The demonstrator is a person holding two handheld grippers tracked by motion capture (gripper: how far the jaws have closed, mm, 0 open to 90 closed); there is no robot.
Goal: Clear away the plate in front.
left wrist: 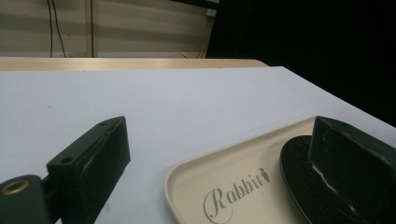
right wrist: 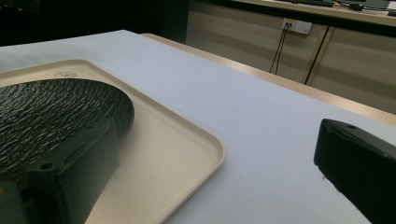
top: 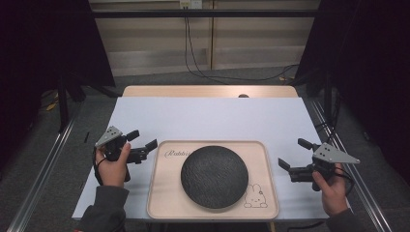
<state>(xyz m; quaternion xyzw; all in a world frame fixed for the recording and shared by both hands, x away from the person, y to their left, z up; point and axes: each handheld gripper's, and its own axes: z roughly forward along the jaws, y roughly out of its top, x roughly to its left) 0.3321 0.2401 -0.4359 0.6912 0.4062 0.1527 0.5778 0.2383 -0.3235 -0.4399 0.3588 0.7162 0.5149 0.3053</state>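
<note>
The white table top (top: 208, 116) lay wide and mostly bare in front of you, with open surface beyond the tray and narrower strips down either side. On it, close to your edge, sat the cream tray (top: 162, 193), its long side facing you, printed with a script word at the upper left and a small rabbit (top: 255, 197) at the lower right. The dark textured plate (top: 214, 176) rested flat inside the tray, roughly centred, touching neither rim as far as the high view showed.

Judging by that, nothing had been started: plate and tray were both untouched and you had hold of neither. Everything was left to do, whether lifting the plate out or moving the tray.

Your left gripper (top: 140, 143) hovered just beside the tray's upper-left corner, jaws spread wide and empty; in the left gripper view the tray corner (left wrist: 187, 179) sat between them with the plate's edge (left wrist: 299, 186) behind the right-hand jaw. Your right gripper (top: 297, 157) hung off the tray's right side, near but apart from it, jaws likewise wide and holding nothing; the right gripper view showed the tray's rounded corner (right wrist: 212, 151) ahead.

You had free room to come in from both sides. The raised tray rim stood between each gripper and the plate, so you would probably have needed to clear it first.
</note>
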